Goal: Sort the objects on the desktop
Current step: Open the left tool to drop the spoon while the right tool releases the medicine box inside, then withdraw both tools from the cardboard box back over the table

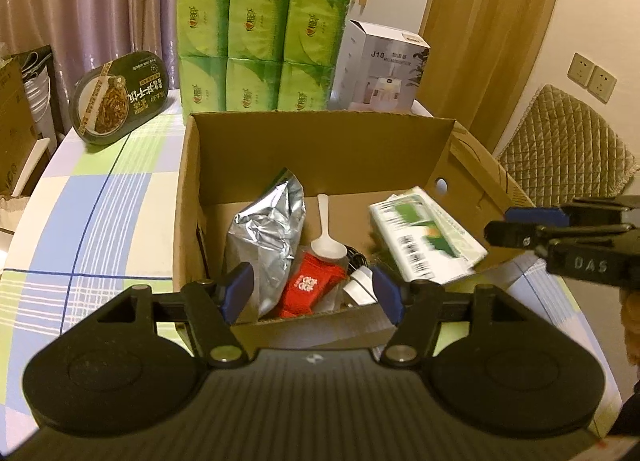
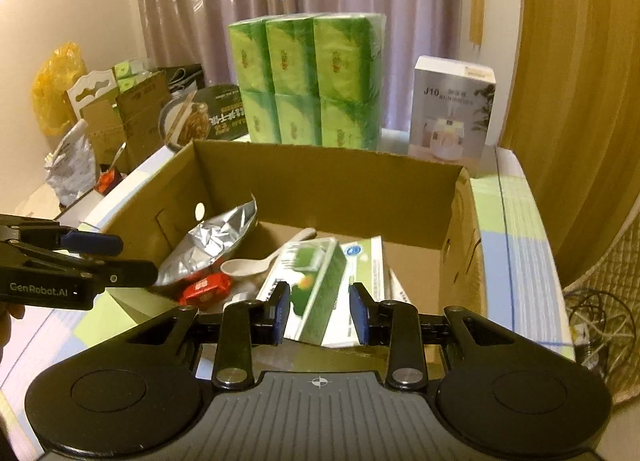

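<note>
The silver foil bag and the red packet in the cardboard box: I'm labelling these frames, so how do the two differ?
The silver foil bag is much larger than the red packet. The bag is shiny, crinkled and unprinted on the side shown, while the packet bears white print. The bag leans up toward the box's left wall, while the packet lies low near the front. Both sit inside the cardboard box, beside the white plastic spoon.

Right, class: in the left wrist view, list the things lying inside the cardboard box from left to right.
Crumpled silver foil pouch → red printed snack packet → white plastic spoon → white and green printed carton, all inside the brown cardboard box.
</note>
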